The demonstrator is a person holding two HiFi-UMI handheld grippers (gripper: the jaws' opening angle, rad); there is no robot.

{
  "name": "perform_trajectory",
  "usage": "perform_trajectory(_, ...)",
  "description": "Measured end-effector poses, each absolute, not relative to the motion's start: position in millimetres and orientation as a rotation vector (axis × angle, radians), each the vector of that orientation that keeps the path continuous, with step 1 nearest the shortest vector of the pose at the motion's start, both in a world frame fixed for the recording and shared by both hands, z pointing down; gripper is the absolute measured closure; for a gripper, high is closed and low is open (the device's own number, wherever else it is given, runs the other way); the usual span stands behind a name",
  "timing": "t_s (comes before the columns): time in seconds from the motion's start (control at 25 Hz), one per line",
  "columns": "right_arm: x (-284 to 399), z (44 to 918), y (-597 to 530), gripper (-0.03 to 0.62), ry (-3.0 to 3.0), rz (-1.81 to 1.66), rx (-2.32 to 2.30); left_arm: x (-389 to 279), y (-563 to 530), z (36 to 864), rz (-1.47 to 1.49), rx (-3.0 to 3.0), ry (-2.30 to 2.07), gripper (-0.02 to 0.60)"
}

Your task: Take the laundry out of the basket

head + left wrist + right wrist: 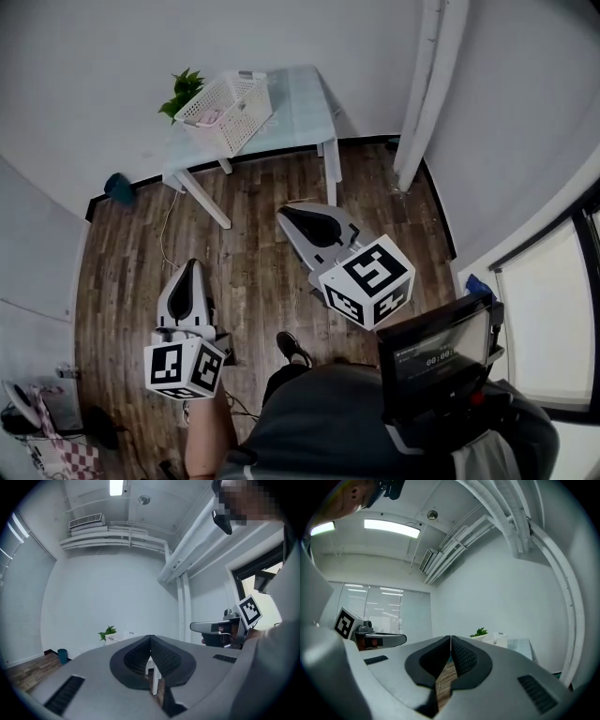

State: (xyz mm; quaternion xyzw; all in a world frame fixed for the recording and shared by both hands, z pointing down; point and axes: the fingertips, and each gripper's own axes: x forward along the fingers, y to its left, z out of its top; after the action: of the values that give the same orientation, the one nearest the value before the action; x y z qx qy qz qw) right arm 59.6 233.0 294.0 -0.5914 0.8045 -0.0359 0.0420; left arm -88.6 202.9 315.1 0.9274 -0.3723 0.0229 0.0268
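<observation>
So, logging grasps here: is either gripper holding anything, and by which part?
Nothing held. Left gripper and right gripper are both shut, empty; the basket sits away on the table.

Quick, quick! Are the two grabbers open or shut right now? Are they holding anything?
left gripper: closed, jaws together, holding nothing.
right gripper: closed, jaws together, holding nothing.
</observation>
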Motion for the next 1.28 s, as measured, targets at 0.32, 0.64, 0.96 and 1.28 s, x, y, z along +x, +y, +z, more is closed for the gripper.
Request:
perform_trajectory(0.32,34,293,143,0.577,2.493,-0.090,-1.840,-108,108,319,0.035,2.843,-1.121,0.580)
perform_trajectory(0.64,7,294,64,0.577,2.512,-0.073,-1.866,-134,26,324,-0.002,2.837,-1.085,0.580)
perform_trajectory(0.96,-12,296,0,0.577,2.515,-0.058,-1.913,-152,-38,333,0.003,2.840,-1.031,0.580)
perform_trajectory(1.28,1,299,-50,0.577,2.535,-0.048,-1.946,-143,-90,342,-0.014,2.812,-1.010,0.580)
